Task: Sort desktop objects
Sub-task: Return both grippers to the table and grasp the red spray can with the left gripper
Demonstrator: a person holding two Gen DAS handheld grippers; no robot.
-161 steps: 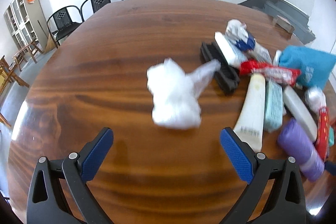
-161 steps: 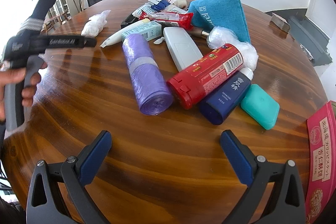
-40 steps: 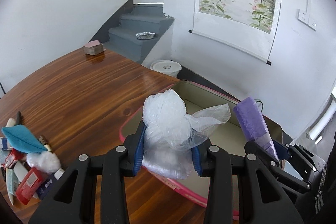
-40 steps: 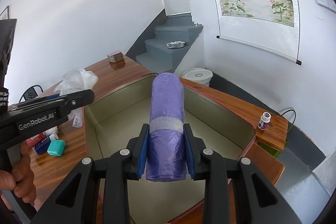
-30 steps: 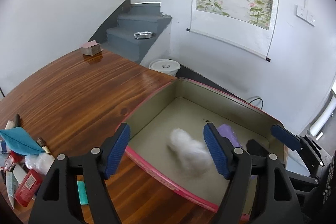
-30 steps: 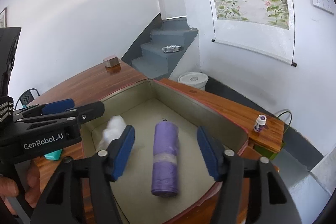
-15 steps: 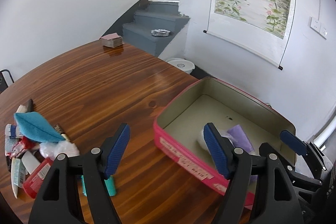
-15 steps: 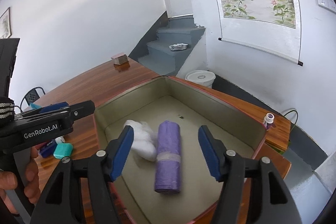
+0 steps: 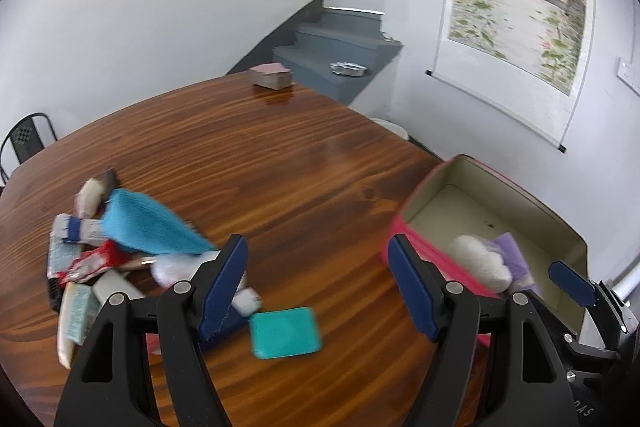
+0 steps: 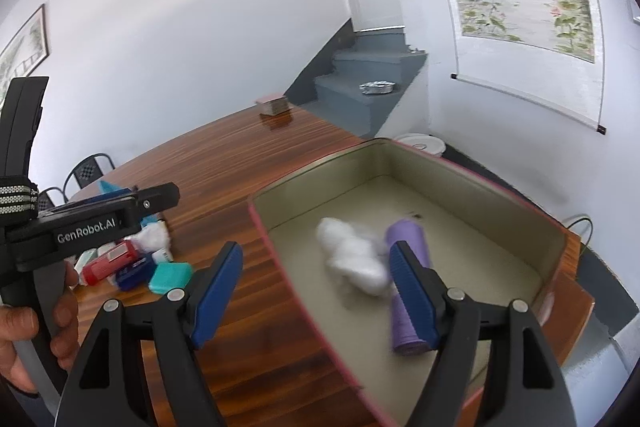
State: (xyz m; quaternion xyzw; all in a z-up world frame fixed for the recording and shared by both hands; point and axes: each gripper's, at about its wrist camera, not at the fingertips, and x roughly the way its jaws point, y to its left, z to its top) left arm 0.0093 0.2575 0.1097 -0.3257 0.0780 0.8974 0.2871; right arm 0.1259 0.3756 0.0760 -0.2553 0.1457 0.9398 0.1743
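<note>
A pink box [image 10: 316,169] with a beige inside holds a crumpled white plastic bag [image 10: 352,255] and a purple bag roll [image 10: 406,233], lying side by side. My right gripper [image 10: 316,269] hovers above the box's near wall, its jaws opening, with nothing between them. My left gripper [image 9: 316,267] stands open and empty over bare table, between the box [image 9: 404,223] and a pile at the left. That pile includes a blue cloth [image 9: 148,227], a teal case [image 9: 286,333] and a red packet [image 9: 92,263]. A hand [image 10: 24,327] holds the left gripper [image 10: 156,197].
A small pink-topped block [image 9: 272,77] sits at the round wooden table's far edge. A black chair [image 9: 24,139] stands behind the table on the left. A white bucket [image 10: 420,143] and grey stairs [image 10: 372,83] lie beyond the box.
Both grippers let go: the white bag and purple roll dropped into the box. Both then drew back and swung left, bringing the pile into view. The right jaws spread wider.
</note>
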